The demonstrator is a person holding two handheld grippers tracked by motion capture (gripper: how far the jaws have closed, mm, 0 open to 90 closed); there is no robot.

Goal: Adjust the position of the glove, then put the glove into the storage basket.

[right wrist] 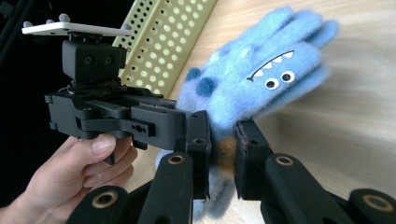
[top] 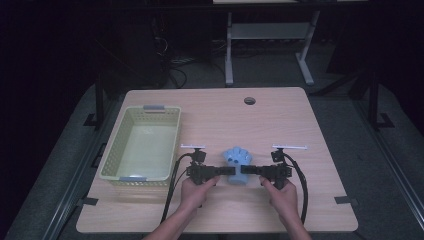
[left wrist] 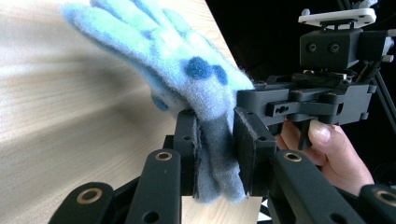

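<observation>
Pads [left wrist: 194, 154] of the left gripper [left wrist: 215, 154] press from both sides on the cuff of a fuzzy blue glove [left wrist: 187, 70], the jaws narrow with the fabric bunched between them. In the right gripper view, the right gripper [right wrist: 222, 158] pinches the same glove [right wrist: 261, 79] at the cuff's other side, its pads [right wrist: 243, 158] squeezed onto the blue fleece. The glove has darker blue spots, and in the right gripper view a monster face with white teeth and two round eyes sits on its fingers, which fan toward the upper right of that frame.

In the high view the glove [top: 237, 162] sits at the lower middle of the frame, over the wooden table [top: 280, 120], with the left gripper [top: 225, 170] coming at it from the left and the right gripper [top: 246, 170] from the right, the two tips pointing at each other and close together.

To the left in the high view stands a pale yellow perforated basket [top: 112, 150] with grey handles at its near and far ends; nothing lies inside it. It is well apart from the glove.

The left hand [top: 196, 190] and right hand [top: 281, 192] come up from the bottom edge, forearms angled inward, each wrapped around its gripper's handle, with a black cable [top: 172, 185] trailing back toward the bottom. In the left gripper view, fingers of the right hand [left wrist: 327, 149] curl under the other gripper's body.
</observation>
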